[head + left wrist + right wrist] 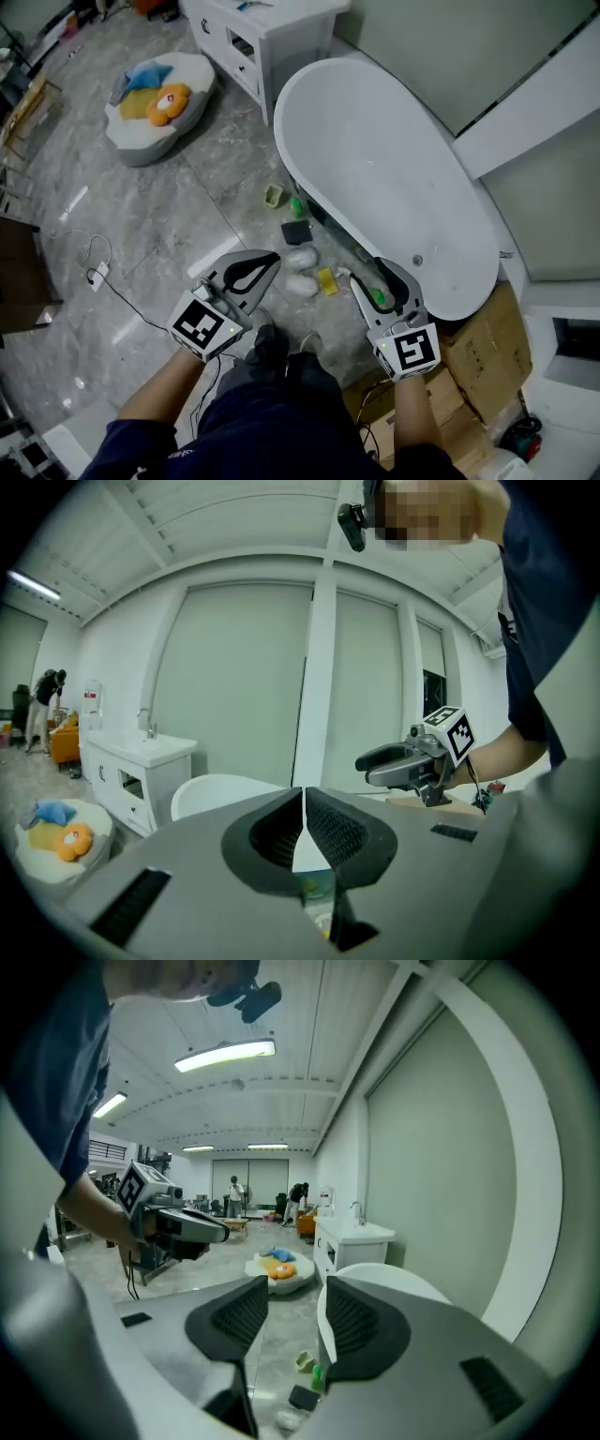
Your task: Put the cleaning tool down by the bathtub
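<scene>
Two grippers, both empty: your left gripper [275, 258] has its jaws pressed together, and your right gripper [368, 272] has them apart with nothing between. The green-headed cleaning tool [378, 298] lies on the floor [187, 234] against the near side of the bathtub [375, 159], showing through the right jaws' gap. A yellow sponge [326, 281] sits just left.

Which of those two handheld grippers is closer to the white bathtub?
Right. The right gripper hangs by the bathtub's near rim; the left gripper is farther off, over the floor beside it.
</scene>
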Action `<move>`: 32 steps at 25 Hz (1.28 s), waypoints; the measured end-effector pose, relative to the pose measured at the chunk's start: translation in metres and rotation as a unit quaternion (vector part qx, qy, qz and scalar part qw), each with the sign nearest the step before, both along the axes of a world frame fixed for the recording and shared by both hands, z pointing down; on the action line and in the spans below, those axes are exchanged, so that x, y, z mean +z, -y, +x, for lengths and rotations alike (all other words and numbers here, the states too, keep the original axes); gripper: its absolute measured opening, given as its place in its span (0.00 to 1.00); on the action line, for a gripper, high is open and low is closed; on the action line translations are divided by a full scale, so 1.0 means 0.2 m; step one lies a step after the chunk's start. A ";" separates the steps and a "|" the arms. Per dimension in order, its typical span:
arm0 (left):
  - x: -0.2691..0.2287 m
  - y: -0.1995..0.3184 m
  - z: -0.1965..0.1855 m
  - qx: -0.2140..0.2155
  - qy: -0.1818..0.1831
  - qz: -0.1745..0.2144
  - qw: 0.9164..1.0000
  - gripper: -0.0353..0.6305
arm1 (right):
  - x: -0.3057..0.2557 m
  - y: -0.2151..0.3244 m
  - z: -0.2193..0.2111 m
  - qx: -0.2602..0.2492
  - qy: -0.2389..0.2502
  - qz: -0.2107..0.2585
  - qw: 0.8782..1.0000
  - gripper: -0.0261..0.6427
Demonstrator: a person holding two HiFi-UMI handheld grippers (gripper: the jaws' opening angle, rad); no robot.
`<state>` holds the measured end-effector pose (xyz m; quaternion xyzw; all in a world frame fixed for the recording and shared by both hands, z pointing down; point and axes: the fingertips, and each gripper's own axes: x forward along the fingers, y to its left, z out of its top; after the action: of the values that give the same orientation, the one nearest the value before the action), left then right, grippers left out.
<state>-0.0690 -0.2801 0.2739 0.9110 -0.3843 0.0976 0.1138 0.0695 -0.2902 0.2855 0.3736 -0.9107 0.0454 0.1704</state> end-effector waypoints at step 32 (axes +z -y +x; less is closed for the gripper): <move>-0.53 -0.13 0.63 0.045 -0.014 0.078 0.996 0.10 | -0.64 -0.32 0.54 0.072 0.106 0.084 0.988 0.28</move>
<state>0.0564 -0.2532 0.1685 0.9345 -0.3481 0.0600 0.0434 0.1780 -0.2271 0.1584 0.4447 -0.8947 0.0203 0.0368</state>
